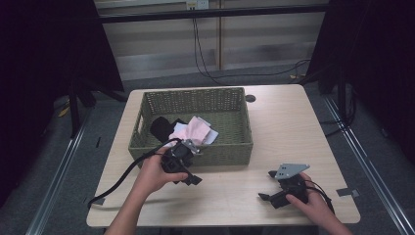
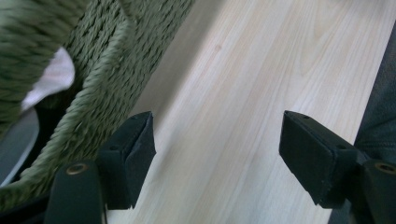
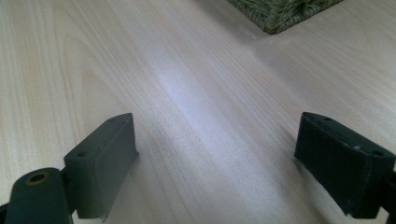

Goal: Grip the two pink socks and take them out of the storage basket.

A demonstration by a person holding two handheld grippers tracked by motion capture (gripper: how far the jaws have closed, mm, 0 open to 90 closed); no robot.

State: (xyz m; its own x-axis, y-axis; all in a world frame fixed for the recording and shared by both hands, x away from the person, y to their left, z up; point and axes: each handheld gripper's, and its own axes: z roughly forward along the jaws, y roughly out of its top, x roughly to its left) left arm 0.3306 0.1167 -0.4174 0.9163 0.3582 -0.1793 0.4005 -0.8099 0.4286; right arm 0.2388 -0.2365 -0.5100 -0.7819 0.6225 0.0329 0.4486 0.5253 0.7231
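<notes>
One basket (image 1: 193, 147), two spread, empty claws: left (image 1: 188, 172), right (image 1: 268, 185).

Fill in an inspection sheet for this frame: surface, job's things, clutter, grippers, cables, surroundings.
Surface: light wooden table, bare outside the basket.
Job's things: green woven basket holding a pink cloth, a black item and a pale cloth.
Clutter: nothing seen.
Grippers: left gripper at the basket's near wall, fingers apart, nothing between them; right gripper near the table's front right, fingers apart over bare wood.
Cables: black cable trails from the left gripper; more hang from a wall socket.
Surroundings: grey floor, black curtains.
</notes>
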